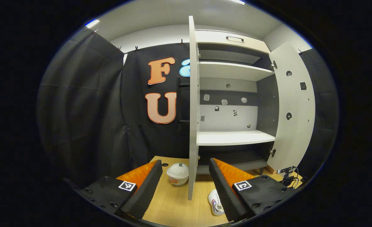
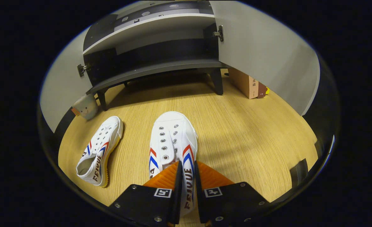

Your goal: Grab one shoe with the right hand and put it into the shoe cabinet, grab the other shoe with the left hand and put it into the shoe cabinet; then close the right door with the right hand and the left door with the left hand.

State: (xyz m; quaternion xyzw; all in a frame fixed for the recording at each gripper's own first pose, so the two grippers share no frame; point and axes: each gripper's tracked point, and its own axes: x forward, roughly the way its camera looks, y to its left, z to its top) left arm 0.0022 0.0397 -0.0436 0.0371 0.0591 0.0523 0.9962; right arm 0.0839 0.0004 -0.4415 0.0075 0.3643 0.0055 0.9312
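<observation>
Right gripper (image 2: 188, 176) clamped on the side wall of one shoe (image 2: 173, 142) on the floor before the cabinet (image 2: 154, 67). Second shoe (image 2: 99, 154) lies alongside. Left gripper (image 1: 184, 186) wide apart, empty, facing both open doors.

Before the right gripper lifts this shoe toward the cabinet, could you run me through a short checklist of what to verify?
1. Right gripper closed on the shoe: ok, both fingers press on its side wall near the heel.
2. Shoe off the floor: cannot tell; it looks to be resting on the wood.
3. Right door open: ok, swung wide.
4. Left door open: ok, seen edge-on from the left gripper view.
5. Bottom compartment free to take a shoe: ok, nothing visible inside it.
6. Left gripper ready for the other shoe: ok, open and holding nothing; that shoe lies on its side on the floor.
</observation>
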